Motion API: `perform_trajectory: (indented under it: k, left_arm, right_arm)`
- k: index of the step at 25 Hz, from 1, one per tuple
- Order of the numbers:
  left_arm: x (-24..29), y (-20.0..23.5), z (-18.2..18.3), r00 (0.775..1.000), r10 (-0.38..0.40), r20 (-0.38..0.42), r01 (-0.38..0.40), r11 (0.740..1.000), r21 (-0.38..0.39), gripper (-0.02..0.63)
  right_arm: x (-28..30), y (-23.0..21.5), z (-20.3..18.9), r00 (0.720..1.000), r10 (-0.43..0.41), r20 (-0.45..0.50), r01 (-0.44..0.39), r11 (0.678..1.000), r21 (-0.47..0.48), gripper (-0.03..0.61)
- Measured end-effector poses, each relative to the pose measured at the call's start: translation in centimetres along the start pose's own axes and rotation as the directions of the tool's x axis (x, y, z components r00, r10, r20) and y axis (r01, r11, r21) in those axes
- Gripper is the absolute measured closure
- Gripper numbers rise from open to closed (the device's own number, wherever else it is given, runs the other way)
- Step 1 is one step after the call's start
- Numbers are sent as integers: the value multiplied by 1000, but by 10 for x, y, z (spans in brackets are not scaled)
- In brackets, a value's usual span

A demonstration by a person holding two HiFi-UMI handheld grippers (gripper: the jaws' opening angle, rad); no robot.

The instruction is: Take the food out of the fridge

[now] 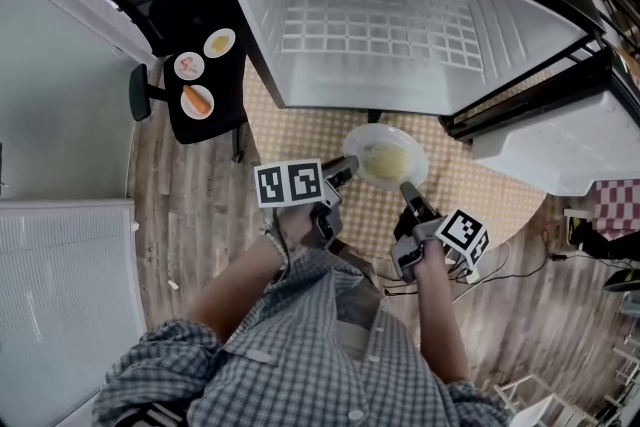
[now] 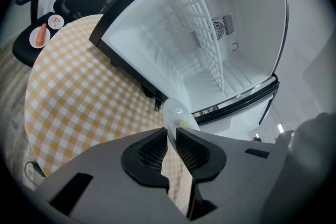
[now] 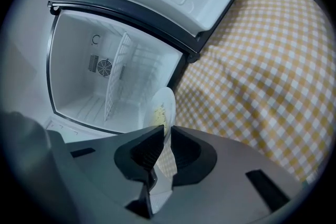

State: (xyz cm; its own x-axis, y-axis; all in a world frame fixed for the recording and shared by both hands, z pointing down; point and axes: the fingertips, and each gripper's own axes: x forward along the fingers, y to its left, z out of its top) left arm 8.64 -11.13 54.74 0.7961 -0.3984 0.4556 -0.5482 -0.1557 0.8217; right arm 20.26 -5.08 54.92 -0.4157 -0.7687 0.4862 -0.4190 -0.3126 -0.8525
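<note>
Head view: the plate (image 1: 385, 158) is clamped by left tongs (image 1: 345, 170) at 8 o'clock and right tongs (image 1: 408, 190) at 5 o'clock, presumably to be kept level.

Supports and their loads:

- Round table (image 1: 290, 130), yellow-and-white checked cloth: under and ahead of the left gripper (image 1: 345, 170) and right gripper (image 1: 408, 190). Carries a small fridge (image 1: 500, 25) just beyond both grippers, door open, white wire shelf (image 1: 380, 30) bare.
- Black chair (image 1: 225, 85): well off to the left of the left gripper, beside the table. Seat carries three small plates: one with a long orange food (image 1: 197, 100), one with a red-and-white item (image 1: 189, 66), one with pale yellow food (image 1: 219, 42).
- Wood-plank floor (image 1: 190, 215): under table and chair.
</note>
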Motion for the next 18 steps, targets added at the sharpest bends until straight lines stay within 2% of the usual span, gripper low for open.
perform_trajectory:
  k: [9, 18]
  left_arm:
    - [11, 36, -22, 997, 60, -43, -61, 998, -22, 555]
    - [19, 61, -36, 990, 120, -79, -121, 993, -7, 548]
  right_arm:
    - [14, -35, -20, 998, -46, -45, 48, 997, 60, 557]
    - [27, -60, -29, 991, -103, -82, 109, 991, 82, 555]
